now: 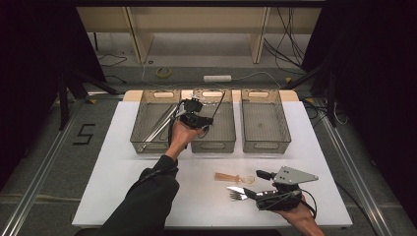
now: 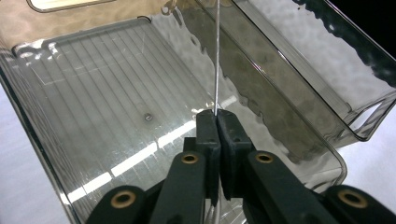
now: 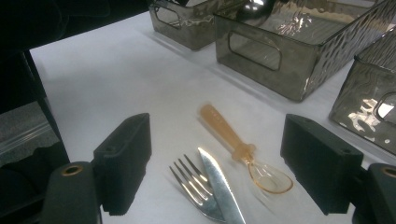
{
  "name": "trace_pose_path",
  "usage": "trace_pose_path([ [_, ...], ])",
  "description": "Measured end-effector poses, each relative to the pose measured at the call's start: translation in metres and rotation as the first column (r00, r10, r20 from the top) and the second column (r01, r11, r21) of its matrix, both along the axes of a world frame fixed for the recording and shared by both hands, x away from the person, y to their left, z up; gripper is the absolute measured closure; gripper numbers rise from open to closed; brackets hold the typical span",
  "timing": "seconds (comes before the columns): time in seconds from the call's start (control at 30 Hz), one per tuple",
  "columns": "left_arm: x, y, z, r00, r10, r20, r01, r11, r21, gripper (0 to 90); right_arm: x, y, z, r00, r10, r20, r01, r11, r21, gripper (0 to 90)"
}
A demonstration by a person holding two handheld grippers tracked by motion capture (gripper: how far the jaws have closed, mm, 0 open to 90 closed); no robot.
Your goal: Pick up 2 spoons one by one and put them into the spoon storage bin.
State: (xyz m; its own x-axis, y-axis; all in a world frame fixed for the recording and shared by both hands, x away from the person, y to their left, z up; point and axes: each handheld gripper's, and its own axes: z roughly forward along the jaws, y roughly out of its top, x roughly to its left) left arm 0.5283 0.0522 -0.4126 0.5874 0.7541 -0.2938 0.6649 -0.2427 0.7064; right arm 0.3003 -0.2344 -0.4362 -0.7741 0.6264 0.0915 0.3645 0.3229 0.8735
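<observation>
My left gripper (image 1: pixel 205 119) hovers over the middle grey bin (image 1: pixel 212 146), shut on a thin metal utensil (image 1: pixel 220 102) that sticks up and away from it. In the left gripper view the pads (image 2: pixel 208 133) pinch that utensil (image 2: pixel 217 56) edge-on above the bin's ribbed floor (image 2: pixel 116 102). My right gripper (image 1: pixel 254 183) stands open near the table's front right. Between its wide jaws (image 3: pixel 215 163) lie a metal fork (image 3: pixel 194 186), a serrated knife (image 3: pixel 222 186) across it, and an amber plastic spoon (image 3: pixel 243 151). From above, fork (image 1: pixel 238 196), knife (image 1: pixel 235 189) and spoon (image 1: pixel 232 177) lie just left of that gripper.
Three smoky bins stand in a row at the back of the white table (image 1: pixel 123 172). The left bin (image 1: pixel 147 147) holds long metal utensils (image 1: pixel 160 125); the right bin (image 1: pixel 265 146) looks bare. A person's dark sleeve (image 1: pixel 147 196) reaches in from the front.
</observation>
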Motion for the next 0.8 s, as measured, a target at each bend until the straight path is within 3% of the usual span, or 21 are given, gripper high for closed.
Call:
trace_pose_path([
  [0.17,-0.005,0.003,0.006,0.9998,-0.005,0.020,0.005,1.0000,-0.003,74.1,0.000,0.000,0.000,1.0000,-0.001,-0.001,0.001,1.0000,0.000,25.6],
  [0.33,-0.016,0.007,0.013,0.9974,-0.071,0.011,0.071,0.9973,-0.020,57.5,0.000,0.000,0.000,1.0000,-0.003,0.001,0.003,1.0000,0.001,25.6],
  [0.4,-0.021,0.009,0.014,0.9939,-0.108,0.020,0.109,0.9935,-0.033,51.5,0.000,0.000,0.000,1.0000,-0.003,0.001,0.003,1.0000,-0.001,25.6],
  [0.53,-0.034,0.011,0.014,0.9875,-0.154,0.031,0.155,0.9879,-0.012,43.7,0.000,0.000,0.000,1.0000,-0.003,0.000,0.003,1.0000,-0.001,25.6],
  [0.8,-0.060,0.011,0.007,0.9687,-0.243,0.052,0.242,0.9700,0.028,35.5,0.001,-0.001,0.000,0.9999,-0.013,-0.003,0.013,0.9999,0.001,25.6],
])
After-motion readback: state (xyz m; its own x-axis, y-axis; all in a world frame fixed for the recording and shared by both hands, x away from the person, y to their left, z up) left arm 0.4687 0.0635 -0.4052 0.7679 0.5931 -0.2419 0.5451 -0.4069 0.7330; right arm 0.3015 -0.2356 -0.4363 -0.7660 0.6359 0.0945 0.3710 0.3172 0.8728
